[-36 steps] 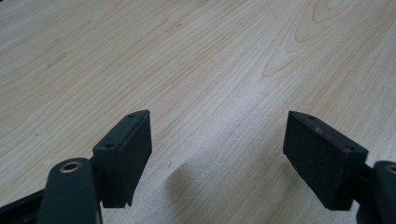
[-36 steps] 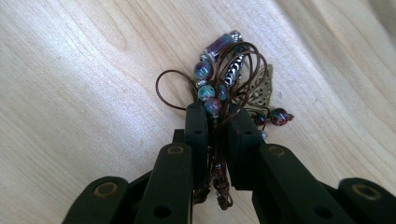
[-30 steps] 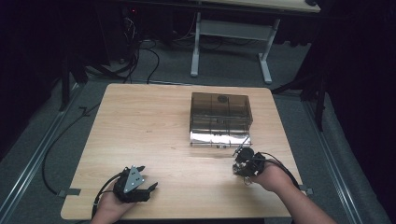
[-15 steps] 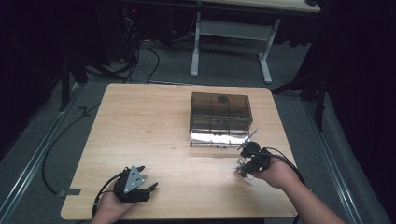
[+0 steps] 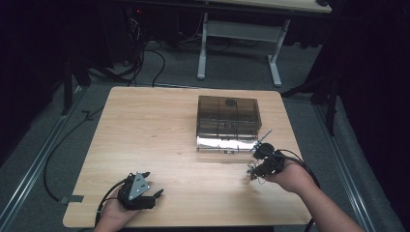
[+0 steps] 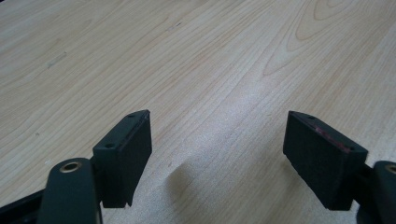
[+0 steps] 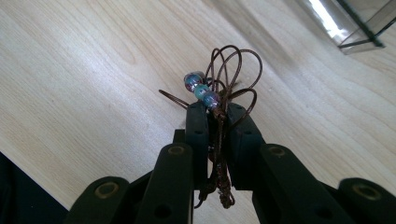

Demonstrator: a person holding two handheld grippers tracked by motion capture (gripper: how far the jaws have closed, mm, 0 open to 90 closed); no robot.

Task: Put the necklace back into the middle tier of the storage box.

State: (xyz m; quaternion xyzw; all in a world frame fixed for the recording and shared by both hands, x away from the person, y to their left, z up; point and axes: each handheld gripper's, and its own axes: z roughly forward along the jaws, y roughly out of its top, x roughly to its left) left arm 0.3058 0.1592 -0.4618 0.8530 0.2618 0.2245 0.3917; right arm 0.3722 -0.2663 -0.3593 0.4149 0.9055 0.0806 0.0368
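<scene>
Hands enter from the near edge of the wooden table [image 5: 159, 125], each holding one gripper. Nearest, at the front left corner area of the table, the left gripper [image 5: 140, 192] rests low over the wood with a grey three-cornered plate on top and a black cable trailing off behind it; in the left gripper view its two black jaws stand wide apart, with bare wood grain between them and nothing held. Slightly farther in and well to the right, the right gripper [image 5: 257, 167] is held in the person's right hand [image 5: 289, 176], with a cable looping back along the forearm. In the right gripper view its jaws are closed on a bundle of thin brown cord [image 7: 223, 100], which is pinched between the two pads; several loops of the cord stand out beyond the jaw tips, and three small beads [image 7: 201, 89], bluish and turquoise, sit on the cord just at the tips. The cord is lifted clear of the table surface. Just beyond the right gripper, near the middle right of the table, stands a smoky transparent plastic box [image 5: 227, 122] with compartments; its front edge catches a bright reflection. Beyond the table, a grey floor, cables and a white desk frame [image 5: 239, 41] lie in shadow.
</scene>
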